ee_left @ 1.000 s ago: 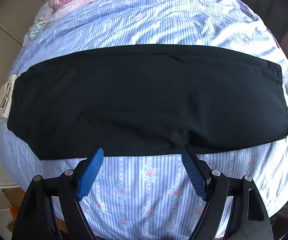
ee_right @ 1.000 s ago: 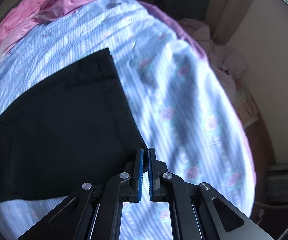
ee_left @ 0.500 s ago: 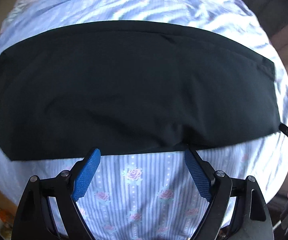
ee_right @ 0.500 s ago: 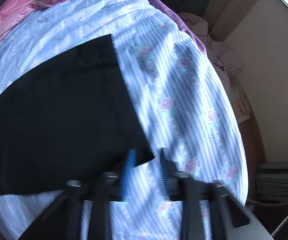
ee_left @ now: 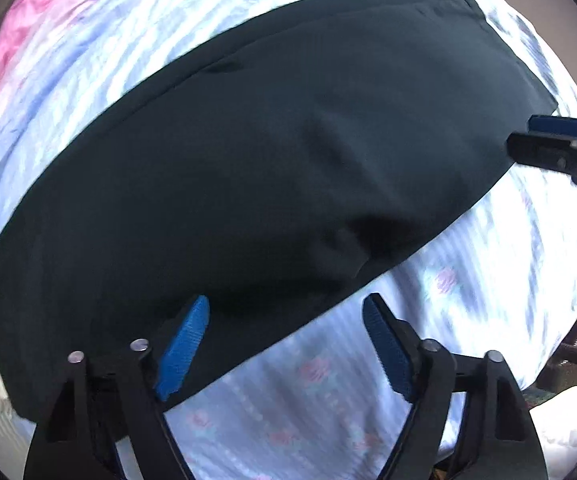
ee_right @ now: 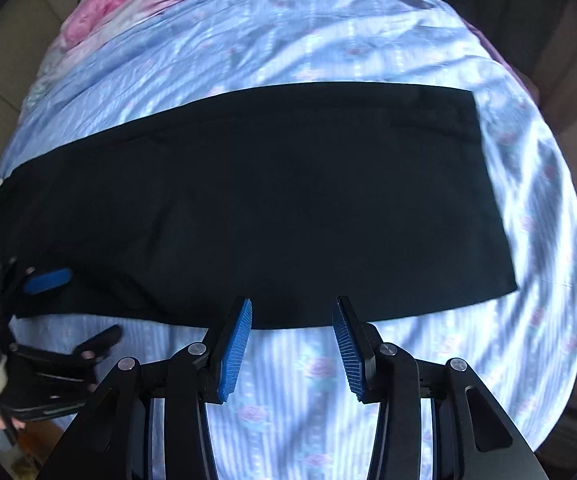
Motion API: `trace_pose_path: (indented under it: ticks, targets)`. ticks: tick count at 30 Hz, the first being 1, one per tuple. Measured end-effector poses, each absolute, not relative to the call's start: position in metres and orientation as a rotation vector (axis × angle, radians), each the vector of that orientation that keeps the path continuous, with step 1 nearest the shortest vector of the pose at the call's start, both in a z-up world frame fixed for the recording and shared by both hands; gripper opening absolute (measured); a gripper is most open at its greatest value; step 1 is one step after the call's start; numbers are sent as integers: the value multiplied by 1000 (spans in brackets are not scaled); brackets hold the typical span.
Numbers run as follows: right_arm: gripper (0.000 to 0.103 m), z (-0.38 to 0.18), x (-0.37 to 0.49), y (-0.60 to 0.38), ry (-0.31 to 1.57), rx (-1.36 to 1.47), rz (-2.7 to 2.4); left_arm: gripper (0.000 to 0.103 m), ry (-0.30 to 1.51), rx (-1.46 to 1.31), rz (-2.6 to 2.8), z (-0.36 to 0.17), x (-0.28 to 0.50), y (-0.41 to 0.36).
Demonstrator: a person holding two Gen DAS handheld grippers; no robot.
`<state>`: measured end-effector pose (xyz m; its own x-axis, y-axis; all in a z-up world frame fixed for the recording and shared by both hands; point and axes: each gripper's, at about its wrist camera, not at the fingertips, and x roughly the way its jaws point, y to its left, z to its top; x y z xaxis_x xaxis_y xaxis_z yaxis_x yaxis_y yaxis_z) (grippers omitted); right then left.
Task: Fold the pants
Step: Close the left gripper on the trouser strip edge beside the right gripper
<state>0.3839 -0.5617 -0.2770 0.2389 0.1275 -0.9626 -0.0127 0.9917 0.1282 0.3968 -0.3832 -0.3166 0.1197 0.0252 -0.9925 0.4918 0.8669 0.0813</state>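
I see the black pants (ee_right: 256, 200) lying flat across the striped bed sheet (ee_right: 368, 380), apparently folded leg on leg; the crosswise folds remain. My left gripper (ee_left: 284, 344) straddles the near edge, jaws closing on nothing yet; my right gripper (ee_right: 292, 344) hovers spread, empty.

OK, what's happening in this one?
A person with a gripper in each hand is folding black pants laid in a long strip on a flowered blue sheet. The left gripper straddles their near edge, closing. The right gripper is open at that edge, gripping nothing.
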Motion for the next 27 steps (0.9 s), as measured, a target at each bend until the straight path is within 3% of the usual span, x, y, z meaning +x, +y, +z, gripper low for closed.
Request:
trace_pose_path:
  ticks: [5, 8, 10, 11, 17, 20, 24, 27]
  targets:
    - [43, -276, 384, -561, 1330, 117, 81, 73, 1463, 455, -358, -337, 409, -392]
    - [43, -275, 382, -569, 1327, 134, 48, 57, 1481, 430, -363, -339, 411, -384]
    - [43, -275, 379, -577, 1326, 152, 29, 32, 1502, 386, -408, -337, 421, -379]
    - [43, -275, 379, -580, 1326, 160, 23, 31, 1512, 378, -417, -337, 420, -376]
    - [43, -282, 380, -587, 1336, 199, 8, 30, 1605, 326, -419, -344, 412, -357]
    - [43, -285, 382, -585, 1336, 195, 19, 36, 1644, 243, -434, -335, 415, -344]
    - [43, -285, 383, -594, 1317, 216, 19, 46, 1562, 86, -408, -303, 425, -332]
    - [46, -283, 386, -609, 1294, 232, -10, 46, 1478, -6, -361, -287, 436, -335]
